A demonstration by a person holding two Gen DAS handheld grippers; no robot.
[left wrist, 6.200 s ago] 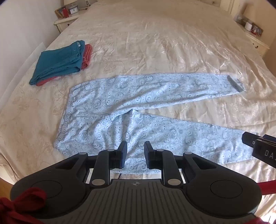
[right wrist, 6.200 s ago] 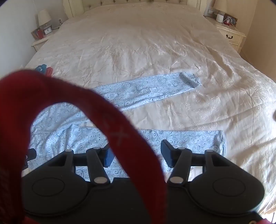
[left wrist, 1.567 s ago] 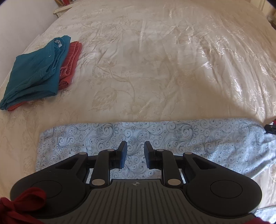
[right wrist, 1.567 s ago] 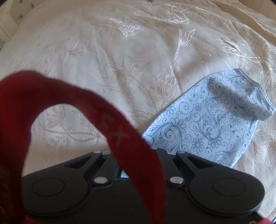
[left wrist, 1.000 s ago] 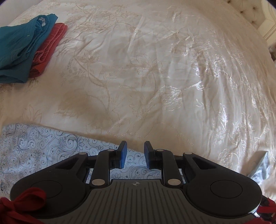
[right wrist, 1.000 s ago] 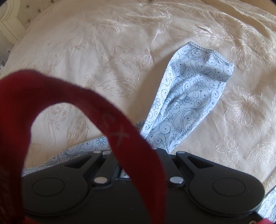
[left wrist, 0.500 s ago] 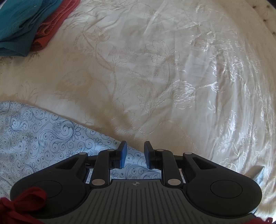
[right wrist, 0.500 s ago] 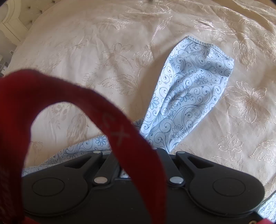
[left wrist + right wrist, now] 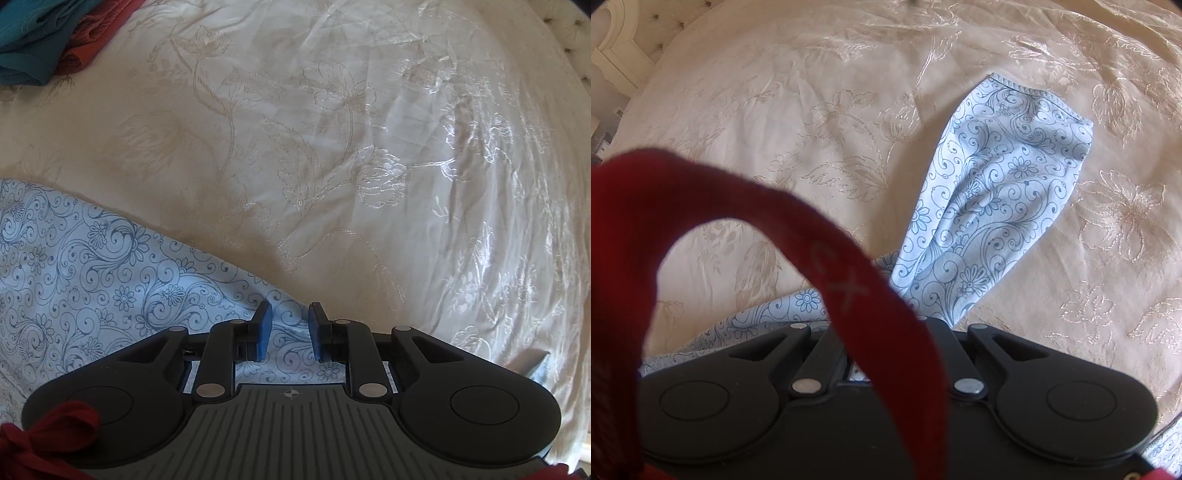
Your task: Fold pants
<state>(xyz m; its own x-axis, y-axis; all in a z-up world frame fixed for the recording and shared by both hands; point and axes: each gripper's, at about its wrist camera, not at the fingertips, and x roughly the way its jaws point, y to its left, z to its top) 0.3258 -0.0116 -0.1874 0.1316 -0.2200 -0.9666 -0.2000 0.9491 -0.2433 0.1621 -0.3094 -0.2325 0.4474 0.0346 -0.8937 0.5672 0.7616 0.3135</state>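
The light blue swirl-print pants (image 9: 92, 280) lie on the cream bedspread (image 9: 332, 147). In the left wrist view the cloth spreads from the left edge under my left gripper (image 9: 287, 325), which is open, its blue-padded fingers apart just above the fabric. In the right wrist view my right gripper (image 9: 886, 328) is shut on the pants; a leg end (image 9: 997, 192) with its hem (image 9: 1041, 94) stretches away from the jaws and lies on the bedspread. A red strap (image 9: 775, 229) hides the fingertips.
A folded teal garment (image 9: 33, 40) on a folded red one (image 9: 92, 33) lies at the upper left in the left wrist view. A tufted headboard (image 9: 646, 33) shows at the upper left in the right wrist view.
My left gripper has shifted right along the pants and closer to the bed, so the folded stack slid to the corner. My right gripper still holds the leg, barely moved.
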